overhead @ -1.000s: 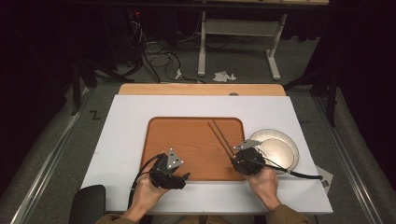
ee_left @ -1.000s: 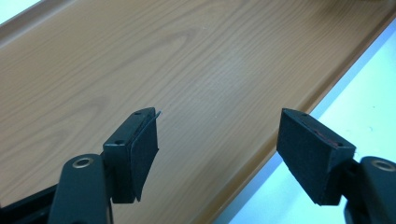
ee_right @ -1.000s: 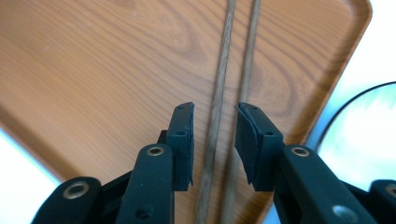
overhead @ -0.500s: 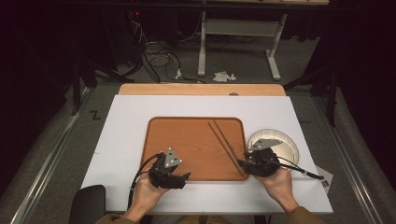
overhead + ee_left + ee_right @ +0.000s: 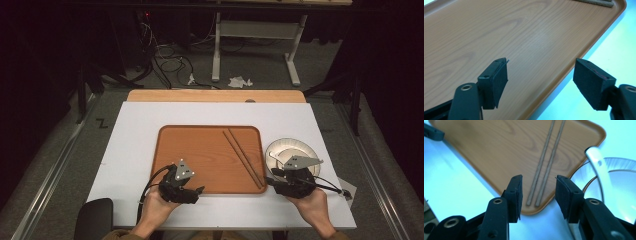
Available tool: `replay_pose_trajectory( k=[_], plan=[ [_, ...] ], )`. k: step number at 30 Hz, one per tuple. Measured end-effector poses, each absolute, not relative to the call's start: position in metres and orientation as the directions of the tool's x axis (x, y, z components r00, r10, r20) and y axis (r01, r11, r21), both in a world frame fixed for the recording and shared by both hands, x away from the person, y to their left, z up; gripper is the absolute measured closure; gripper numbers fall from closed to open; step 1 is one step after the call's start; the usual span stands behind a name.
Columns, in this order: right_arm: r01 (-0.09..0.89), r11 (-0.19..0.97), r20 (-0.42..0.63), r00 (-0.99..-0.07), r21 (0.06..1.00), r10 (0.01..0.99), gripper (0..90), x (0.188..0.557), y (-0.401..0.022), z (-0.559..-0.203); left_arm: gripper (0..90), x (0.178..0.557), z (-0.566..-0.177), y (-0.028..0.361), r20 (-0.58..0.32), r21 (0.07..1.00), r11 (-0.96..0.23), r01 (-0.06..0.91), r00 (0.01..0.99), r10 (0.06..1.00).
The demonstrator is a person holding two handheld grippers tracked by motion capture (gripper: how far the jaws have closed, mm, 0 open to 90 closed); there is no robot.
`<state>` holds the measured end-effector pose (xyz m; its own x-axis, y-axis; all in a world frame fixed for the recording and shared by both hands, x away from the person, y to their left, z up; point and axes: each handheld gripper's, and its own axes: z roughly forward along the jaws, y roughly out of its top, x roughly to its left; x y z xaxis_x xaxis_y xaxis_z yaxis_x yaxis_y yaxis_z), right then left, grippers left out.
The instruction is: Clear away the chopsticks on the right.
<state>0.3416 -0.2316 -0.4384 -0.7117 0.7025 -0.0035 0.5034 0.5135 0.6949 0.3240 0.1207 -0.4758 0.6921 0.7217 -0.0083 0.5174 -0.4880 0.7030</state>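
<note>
High view: right tongs (image 5: 280, 176) hide the plate's (image 5: 290, 148) near rim.

Two black handheld grippers, chunky matte plastic. Left gripper (image 5: 199, 190) wears a grey three-cornered plate up top with a few small holes, plus a black cable looping back toward the wrist. Right gripper (image 5: 272, 181) has the same grey plate and a thin black cable trailing sideways. Squared-off jaws with dark rubbery pads, brass-ringed screw holes at the pivots. Hint of an olive-brown sleeve at the bottom edge.
</note>
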Motion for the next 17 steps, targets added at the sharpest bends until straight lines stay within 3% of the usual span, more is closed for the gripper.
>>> replay_pose_trajectory(
  k=[17],
  plan=[
    [0.485, 0.609, -0.070, -0.744, 0.628, 0.664, 54.6, 0.331, -0.229, -0.467, 28.3, 0.325, -0.474, 0.127, -0.025, 0.710, -0.461, 0.533, 0.672, 0.740]
  ],
)
